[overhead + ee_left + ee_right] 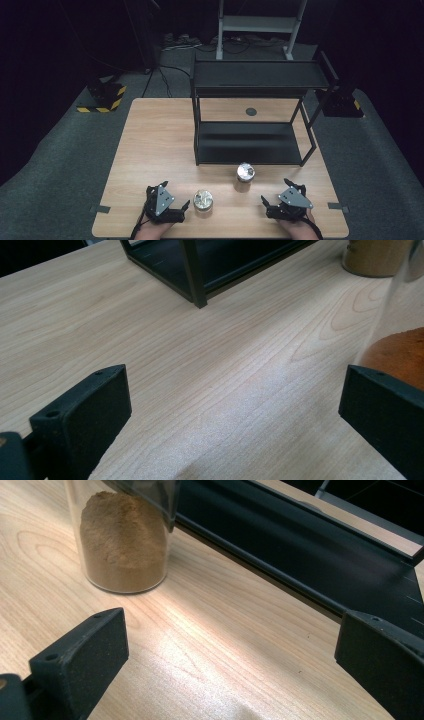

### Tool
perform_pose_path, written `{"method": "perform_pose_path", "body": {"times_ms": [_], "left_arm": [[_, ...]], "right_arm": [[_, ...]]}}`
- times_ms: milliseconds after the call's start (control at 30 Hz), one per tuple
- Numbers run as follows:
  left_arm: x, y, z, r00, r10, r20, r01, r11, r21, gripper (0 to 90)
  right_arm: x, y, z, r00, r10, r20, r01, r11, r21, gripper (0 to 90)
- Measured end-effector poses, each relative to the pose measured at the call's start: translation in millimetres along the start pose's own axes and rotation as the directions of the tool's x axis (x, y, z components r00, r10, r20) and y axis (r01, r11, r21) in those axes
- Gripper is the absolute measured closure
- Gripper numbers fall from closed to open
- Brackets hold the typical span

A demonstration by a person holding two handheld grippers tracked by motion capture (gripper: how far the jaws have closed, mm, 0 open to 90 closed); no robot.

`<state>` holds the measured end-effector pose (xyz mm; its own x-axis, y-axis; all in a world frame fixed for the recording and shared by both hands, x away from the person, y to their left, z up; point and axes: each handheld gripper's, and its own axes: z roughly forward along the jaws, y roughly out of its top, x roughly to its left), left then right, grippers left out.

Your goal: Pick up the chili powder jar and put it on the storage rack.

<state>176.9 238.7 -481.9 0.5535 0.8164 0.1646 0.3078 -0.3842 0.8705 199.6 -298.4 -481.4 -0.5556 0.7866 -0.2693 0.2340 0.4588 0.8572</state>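
The work is at its very beginning, as far as the pictures let one judge. Two spice jars stand on the wooden surface [150, 145], and neither of them is held. The near jar [203, 200] stands just beside the left gripper [176, 206], to its right, and it has a metal lid. The far jar [245, 176] stands close in front of the black shelf rack [252, 112], between the two grippers, and in the right gripper view it shows brown powder inside clear glass [124, 545].

The left gripper has its jaws spread wide with only bare wood between them. The right gripper [273, 200] also has its jaws spread and empty; the far jar is ahead of it and to one side, not touching.

The rack carries nothing on its two levels. So probably everything is left to do: to grasp each jar and, it seems, to place it on the rack.
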Motion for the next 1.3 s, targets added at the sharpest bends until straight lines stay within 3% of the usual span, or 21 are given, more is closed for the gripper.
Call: {"method": "perform_pose_path", "body": {"times_ms": [567,1033,1100,1233,1300], "left_arm": [[-6.0,3.1,1.2,0.9995,0.023,-0.021,-0.023,0.9996,0.017,0.6],[4.6,-3.7,-6.5,0.9996,-0.025,0.01,0.025,0.9991,-0.033,1.3],[8.6,-3.4,-12.3,0.9976,-0.063,0.03,0.065,0.9961,-0.06,1.3],[8.9,-0.3,-19.8,0.998,-0.058,0.025,0.06,0.9944,-0.087,0.7],[10.3,1.2,-24.1,0.9966,-0.077,0.03,0.08,0.9914,-0.104,0.7]], "right_arm": [[-1.7,0.9,0.2,0.9998,0.018,-0.002,-0.018,1.0,0.006,0.0],[-4.0,-0.4,-0.6,0.9993,0.036,-0.006,-0.036,0.999,0.0,0.0],[-4.3,-0.7,-0.7,0.9992,0.038,-0.007,-0.038,0.999,-0.001,0.0],[-4.4,-0.5,-0.6,0.9992,0.039,-0.007,-0.039,0.999,-0.001,0.0],[-4.6,-0.4,-0.6,0.9992,0.039,-0.008,-0.039,0.999,0.0,0.0]]}}
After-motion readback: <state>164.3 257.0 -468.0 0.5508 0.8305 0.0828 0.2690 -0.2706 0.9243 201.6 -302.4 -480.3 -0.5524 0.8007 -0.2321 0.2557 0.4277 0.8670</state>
